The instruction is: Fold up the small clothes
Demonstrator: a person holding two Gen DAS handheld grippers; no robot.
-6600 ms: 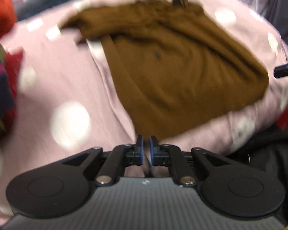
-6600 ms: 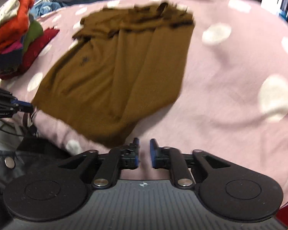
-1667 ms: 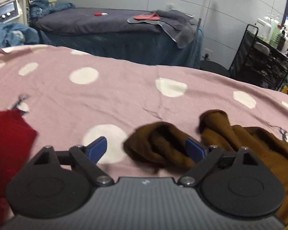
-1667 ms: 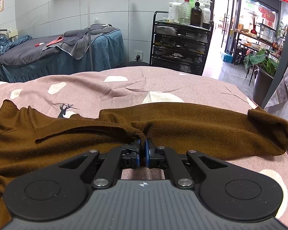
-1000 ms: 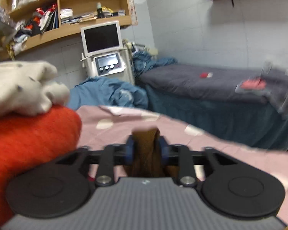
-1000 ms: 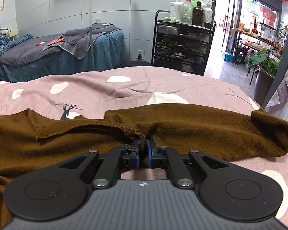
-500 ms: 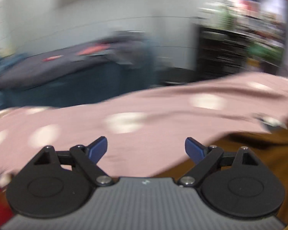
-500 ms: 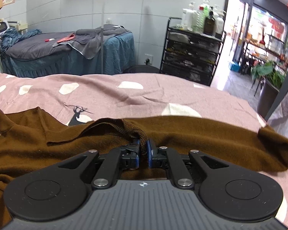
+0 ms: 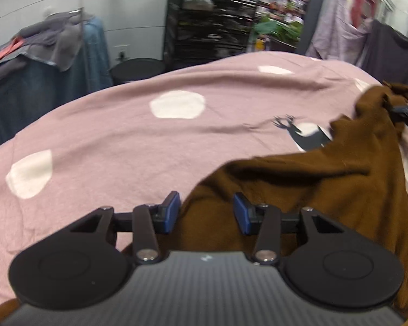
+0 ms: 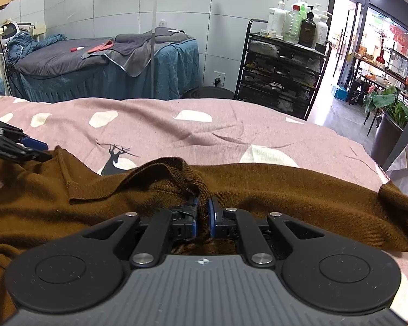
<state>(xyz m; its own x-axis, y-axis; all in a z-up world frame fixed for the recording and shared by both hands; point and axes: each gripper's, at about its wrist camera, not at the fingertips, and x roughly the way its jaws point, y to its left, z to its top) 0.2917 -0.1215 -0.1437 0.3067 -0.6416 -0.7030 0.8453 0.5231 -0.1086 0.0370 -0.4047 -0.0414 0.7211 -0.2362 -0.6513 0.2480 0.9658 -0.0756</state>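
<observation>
A brown knit sweater (image 9: pixel 326 190) lies spread on a pink bedspread (image 9: pixel 122 141) with white dots. My left gripper (image 9: pixel 206 213) is open, its blue pads either side of the sweater's near edge, not closed on it. In the right wrist view the sweater (image 10: pixel 299 190) stretches across the bed. My right gripper (image 10: pixel 202 216) is shut on a raised fold of the sweater and lifts it slightly. The left gripper (image 10: pixel 27 148) shows at the far left by the sweater's corner.
A black trolley (image 10: pixel 283 76) with bottles stands beyond the bed. A massage bed with dark blue covers (image 10: pixel 103 68) is at the back left, with a lamp pole (image 10: pixel 155 35). Hanging clothes (image 9: pixel 367 43) are at the right.
My left gripper has let go of the sleeve, swung right over the bed and narrowed its opening around the sweater's edge. My right gripper stays shut on the fold and has lifted it a little.
</observation>
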